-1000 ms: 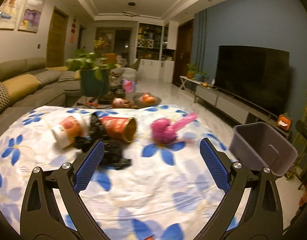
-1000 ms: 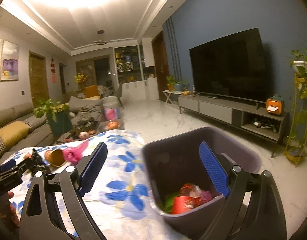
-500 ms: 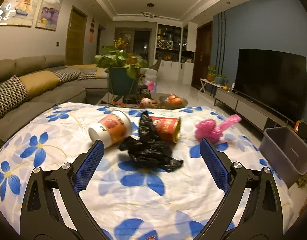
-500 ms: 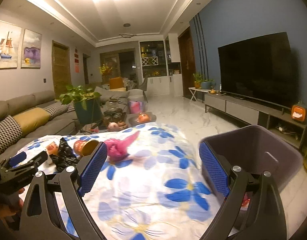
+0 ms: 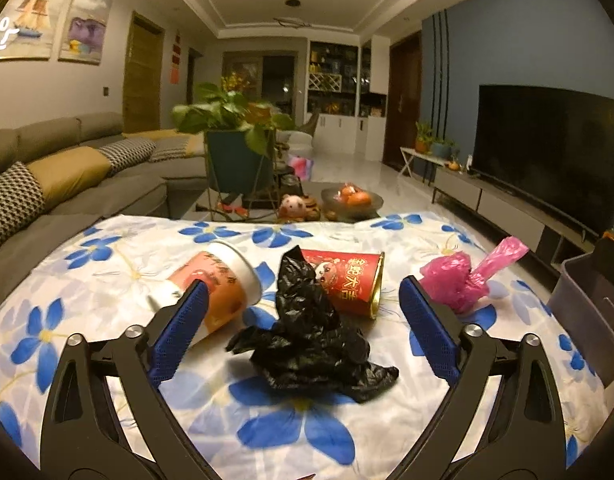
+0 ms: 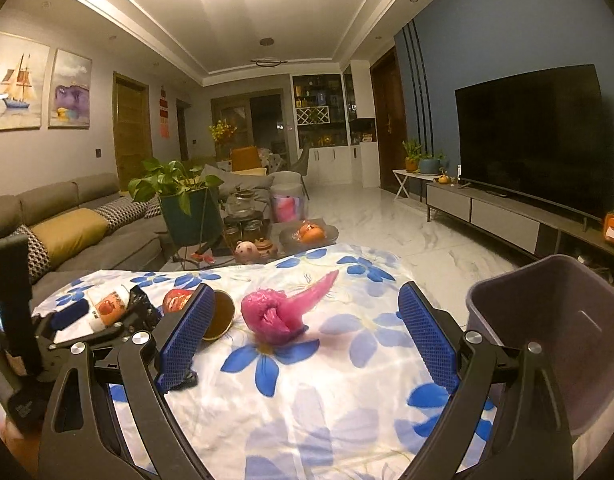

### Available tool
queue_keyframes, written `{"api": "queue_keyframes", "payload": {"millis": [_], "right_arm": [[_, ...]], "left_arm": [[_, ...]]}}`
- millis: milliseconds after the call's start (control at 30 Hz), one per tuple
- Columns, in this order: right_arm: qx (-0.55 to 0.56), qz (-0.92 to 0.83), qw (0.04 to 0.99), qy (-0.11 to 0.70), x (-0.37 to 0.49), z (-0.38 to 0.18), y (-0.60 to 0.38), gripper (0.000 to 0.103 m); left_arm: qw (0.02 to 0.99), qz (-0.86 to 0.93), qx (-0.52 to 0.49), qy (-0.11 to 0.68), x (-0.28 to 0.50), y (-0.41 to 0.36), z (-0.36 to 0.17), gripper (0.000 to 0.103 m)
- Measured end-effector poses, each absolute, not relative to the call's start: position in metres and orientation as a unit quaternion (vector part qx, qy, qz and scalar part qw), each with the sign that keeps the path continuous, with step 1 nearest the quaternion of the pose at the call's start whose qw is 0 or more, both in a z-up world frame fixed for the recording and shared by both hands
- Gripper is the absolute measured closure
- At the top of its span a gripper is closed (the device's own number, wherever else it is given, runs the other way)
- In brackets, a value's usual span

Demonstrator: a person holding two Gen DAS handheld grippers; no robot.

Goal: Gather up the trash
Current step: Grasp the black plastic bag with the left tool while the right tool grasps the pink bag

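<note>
**Both grippers empty above the trash**

My left gripper (image 5: 303, 332) hangs wide apart over the black bag (image 5: 311, 332), which lies crumpled on the floral bench (image 5: 267, 420) between a tipped paper cup (image 5: 223, 292) and a red can (image 5: 347, 280). My right gripper (image 6: 305, 336) gapes wide, framing the pink bag (image 6: 279, 312). The grey bin (image 6: 555, 320) stands at the bench's right edge.

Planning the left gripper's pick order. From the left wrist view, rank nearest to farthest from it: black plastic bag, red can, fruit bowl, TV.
1. black plastic bag: dead ahead, between the open fingers of the left gripper.
2. red can: on its side just behind the bag.
3. fruit bowl: beyond the cloth's far edge.
4. TV: against the far right wall.
</note>
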State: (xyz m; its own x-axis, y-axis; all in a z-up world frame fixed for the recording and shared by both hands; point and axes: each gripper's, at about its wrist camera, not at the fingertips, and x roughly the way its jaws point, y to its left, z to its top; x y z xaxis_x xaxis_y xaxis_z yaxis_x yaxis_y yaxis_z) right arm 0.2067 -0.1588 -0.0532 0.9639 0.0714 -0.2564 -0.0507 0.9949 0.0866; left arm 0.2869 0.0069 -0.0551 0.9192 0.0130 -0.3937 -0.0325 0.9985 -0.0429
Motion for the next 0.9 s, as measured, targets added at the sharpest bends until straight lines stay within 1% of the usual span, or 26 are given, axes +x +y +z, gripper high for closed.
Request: {"api": "queue_keyframes", "payload": {"millis": [67, 133, 167, 233, 267, 333, 367, 433, 567, 600, 700, 900], "right_arm": [[0.039, 0.03, 0.99, 0.133, 0.214, -0.054, -0.157, 0.013], [0.036, 0.029, 0.99, 0.135, 0.222, -0.056, -0.154, 0.013], [0.033, 0.027, 0.99, 0.135, 0.226, -0.057, -0.152, 0.013], [0.029, 0.026, 0.99, 0.139, 0.235, -0.059, -0.148, 0.013], [0.026, 0.025, 0.989, 0.141, 0.239, -0.06, -0.146, 0.013], [0.021, 0.021, 0.989, 0.142, 0.247, -0.062, -0.143, 0.013], [0.021, 0.021, 0.989, 0.142, 0.25, -0.063, -0.143, 0.013], [0.024, 0.021, 0.989, 0.146, 0.257, -0.065, -0.141, 0.013], [0.016, 0.015, 0.987, 0.159, 0.275, -0.072, -0.133, 0.013], [0.015, 0.014, 0.986, 0.166, 0.28, -0.075, -0.131, 0.013], [0.026, 0.013, 0.983, 0.181, 0.292, -0.078, -0.13, 0.013], [0.023, 0.002, 0.981, 0.195, 0.307, -0.083, -0.125, 0.014]], "left_arm": [[0.977, 0.006, -0.027, 0.213, 0.297, 0.008, -0.059, 0.019], [0.974, -0.005, -0.033, 0.225, 0.306, 0.008, -0.063, 0.029], [0.972, -0.009, -0.035, 0.231, 0.31, 0.008, -0.066, 0.032], [0.969, -0.018, -0.038, 0.242, 0.316, 0.008, -0.07, 0.043], [0.967, -0.023, -0.041, 0.252, 0.32, 0.008, -0.073, 0.046], [0.964, -0.028, -0.047, 0.262, 0.323, 0.01, -0.078, 0.057], [0.962, -0.032, -0.052, 0.267, 0.325, 0.011, -0.081, 0.059], [0.959, -0.033, -0.062, 0.276, 0.328, 0.015, -0.086, 0.074], [0.957, -0.047, -0.081, 0.276, 0.327, 0.022, -0.09, 0.087], [0.958, -0.05, -0.084, 0.271, 0.325, 0.024, -0.09, 0.092], [0.962, -0.057, -0.088, 0.253, 0.318, 0.024, -0.088, 0.096], [0.973, -0.045, -0.104, 0.2, 0.294, 0.031, -0.076, 0.097]]}}
